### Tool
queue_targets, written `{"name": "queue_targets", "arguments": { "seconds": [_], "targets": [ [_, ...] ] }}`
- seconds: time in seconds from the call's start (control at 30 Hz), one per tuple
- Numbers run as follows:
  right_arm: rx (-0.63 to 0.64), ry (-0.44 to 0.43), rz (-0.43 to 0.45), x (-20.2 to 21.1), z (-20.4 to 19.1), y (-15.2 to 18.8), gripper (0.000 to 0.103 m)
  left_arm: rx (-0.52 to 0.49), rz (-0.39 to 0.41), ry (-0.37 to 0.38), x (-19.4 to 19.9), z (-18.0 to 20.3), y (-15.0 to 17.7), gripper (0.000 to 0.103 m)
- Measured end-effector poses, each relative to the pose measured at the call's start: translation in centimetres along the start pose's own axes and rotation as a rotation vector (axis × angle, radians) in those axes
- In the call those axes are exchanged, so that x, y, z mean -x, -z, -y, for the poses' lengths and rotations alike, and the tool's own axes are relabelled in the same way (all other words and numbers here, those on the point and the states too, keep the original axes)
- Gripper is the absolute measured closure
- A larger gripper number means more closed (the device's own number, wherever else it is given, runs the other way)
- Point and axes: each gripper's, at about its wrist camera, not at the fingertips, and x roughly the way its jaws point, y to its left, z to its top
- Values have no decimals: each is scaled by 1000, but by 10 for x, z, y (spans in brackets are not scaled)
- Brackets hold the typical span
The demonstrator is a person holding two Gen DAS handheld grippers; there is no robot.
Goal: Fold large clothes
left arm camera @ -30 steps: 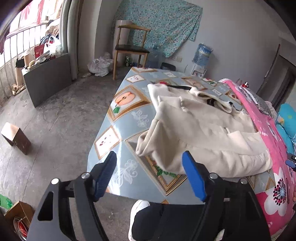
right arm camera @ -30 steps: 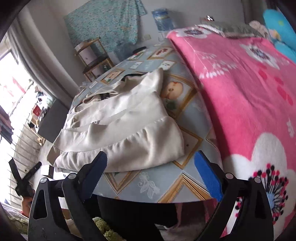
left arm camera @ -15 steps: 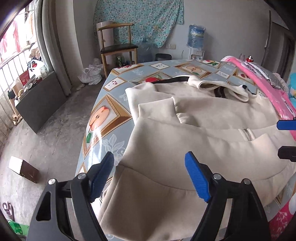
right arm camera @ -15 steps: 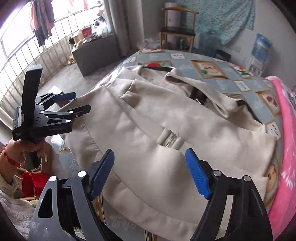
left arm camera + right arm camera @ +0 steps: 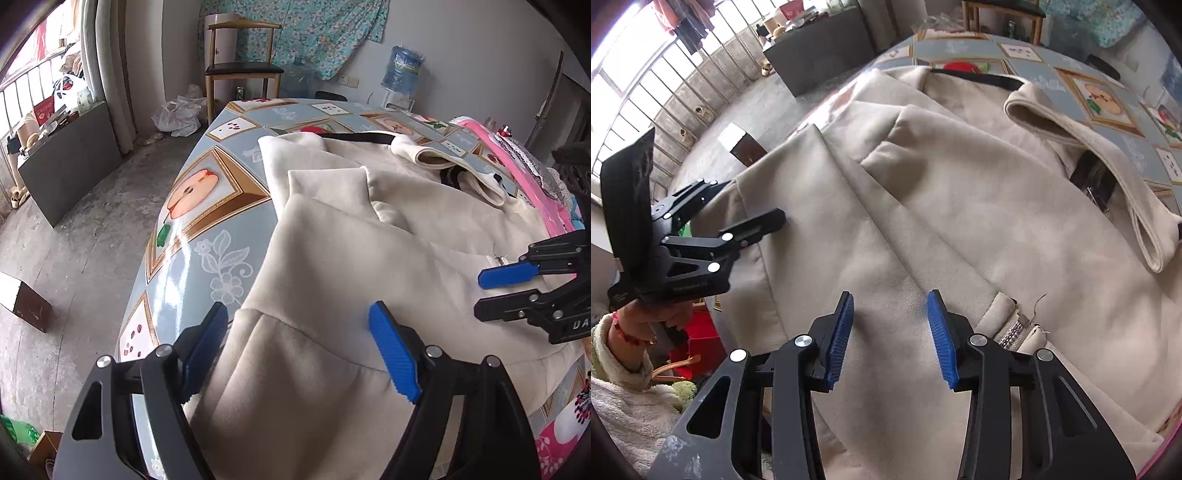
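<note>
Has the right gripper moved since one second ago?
Yes. The right gripper moved forward over the cream jacket, away from the pink blanket; its fingers narrowed.

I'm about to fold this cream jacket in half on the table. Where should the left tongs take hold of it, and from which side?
Grip the cream jacket at its hem band, the thick seamed strip nearest the left tongs. Come in from the near table edge, low and level: there the hem lies loose past the seam, so one finger can probably slide under.

Your cream zip-up jacket (image 5: 369, 258) lies spread flat and creased, hem nearest, directly beneath both hand-held grippers, collar farthest away.
</note>
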Motion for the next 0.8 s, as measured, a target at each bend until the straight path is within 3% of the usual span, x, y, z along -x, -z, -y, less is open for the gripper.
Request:
{"name": "queue_targets", "arguments": {
  "seconds": [0.1, 0.2, 0.47, 0.57, 0.7, 0.8],
  "targets": [
    [13, 22, 14, 3, -9, 6, 70, 13, 5, 14, -1, -2, 0, 26],
    [53, 65, 15, 5, -22, 10, 96, 11, 12, 15, -1, -3, 0, 26],
    [153, 209, 161, 51, -44, -13, 99, 4, 94, -27, 20, -8, -19, 26],
    [157, 244, 142, 37, -37, -22, 99, -27, 85, -69, 15, -7, -25, 26],
    [159, 291, 64, -13, -22, -15, 99, -48, 30, -103, -5, -7, -19, 26],
    [105, 259, 111, -4, -12, -8, 92, -65, 33, -122, -9, -6, -15, 26]
  ]
}}
